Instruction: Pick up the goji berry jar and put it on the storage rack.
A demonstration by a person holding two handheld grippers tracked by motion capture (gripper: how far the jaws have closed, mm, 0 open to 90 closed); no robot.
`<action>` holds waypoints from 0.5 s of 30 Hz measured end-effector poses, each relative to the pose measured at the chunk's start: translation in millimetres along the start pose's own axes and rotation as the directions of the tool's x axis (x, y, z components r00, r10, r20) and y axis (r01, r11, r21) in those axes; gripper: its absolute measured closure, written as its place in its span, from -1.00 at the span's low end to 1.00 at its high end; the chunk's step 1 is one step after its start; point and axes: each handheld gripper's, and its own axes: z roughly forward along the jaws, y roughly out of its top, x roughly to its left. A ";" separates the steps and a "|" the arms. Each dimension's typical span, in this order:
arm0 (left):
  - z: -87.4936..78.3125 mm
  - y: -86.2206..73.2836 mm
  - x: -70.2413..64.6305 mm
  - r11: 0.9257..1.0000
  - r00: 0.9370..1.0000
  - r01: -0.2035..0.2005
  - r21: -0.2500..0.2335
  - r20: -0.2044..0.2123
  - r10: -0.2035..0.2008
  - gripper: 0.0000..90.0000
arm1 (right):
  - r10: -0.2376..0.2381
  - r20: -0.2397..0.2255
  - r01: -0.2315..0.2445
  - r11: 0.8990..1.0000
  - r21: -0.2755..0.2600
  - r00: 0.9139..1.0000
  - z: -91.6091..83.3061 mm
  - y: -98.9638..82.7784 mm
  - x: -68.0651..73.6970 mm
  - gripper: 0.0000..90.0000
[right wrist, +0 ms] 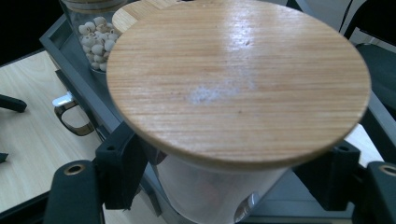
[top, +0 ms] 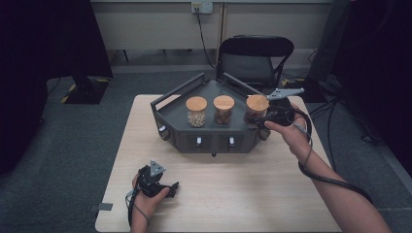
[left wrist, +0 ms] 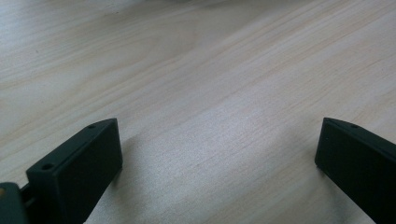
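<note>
A dark grey tray point(top: 177, 92) stands at the back of the wooden table point(top: 243, 194) and holds three glass jars with round wooden lids. The left jar point(top: 196, 112) holds pale round pieces and the middle jar point(top: 223, 110) holds brown ones. My right gripper point(top: 257, 118) is shut on the right jar point(top: 256, 106) at the tray's right end. In the right gripper view my right gripper point(right wrist: 229, 182) clasps the glass just under the wide lid point(right wrist: 238, 79). Whether that jar is lifted I cannot tell. My left gripper point(top: 167, 187) rests open on the table near the front left, nothing between the jaws of the left gripper point(left wrist: 217, 140).
A black chair point(top: 255, 58) stands behind the table, with cables on the floor to its right. A dark stand base point(top: 87, 90) sits on the floor at the left. The tray's front wall carries small metal latches point(right wrist: 70, 114). Bare tabletop lies between the tray and the front edge.
</note>
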 end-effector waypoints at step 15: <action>-0.2 0.1 0.5 1.000 1.000 -0.002 0.001 0.002 0.002 -1.00 | 0.001 0.012 -0.001 1.000 0.012 1.000 19.0 9.7 2.5 -0.44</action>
